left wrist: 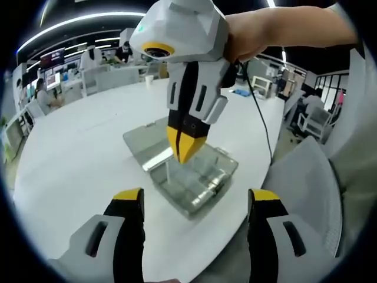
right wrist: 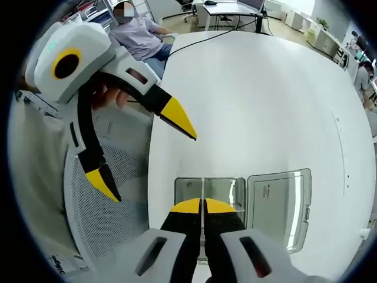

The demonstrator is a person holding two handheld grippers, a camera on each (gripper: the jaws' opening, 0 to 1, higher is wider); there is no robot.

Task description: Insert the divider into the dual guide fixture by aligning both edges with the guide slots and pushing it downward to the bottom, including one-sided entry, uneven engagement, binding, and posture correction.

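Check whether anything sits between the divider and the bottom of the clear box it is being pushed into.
Nothing visible does. The right tongs are shut on the thin clear divider, which stands upright in the open clear box. The left tongs hang open off to the side, apart from the box.

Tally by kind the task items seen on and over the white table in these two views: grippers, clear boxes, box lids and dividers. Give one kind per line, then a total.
Grippers: 2, the left gripper held open and the right gripper shut on the divider
Clear box: 1
Open lid: 1
Divider: 1, thin, standing in the box
Total: 5
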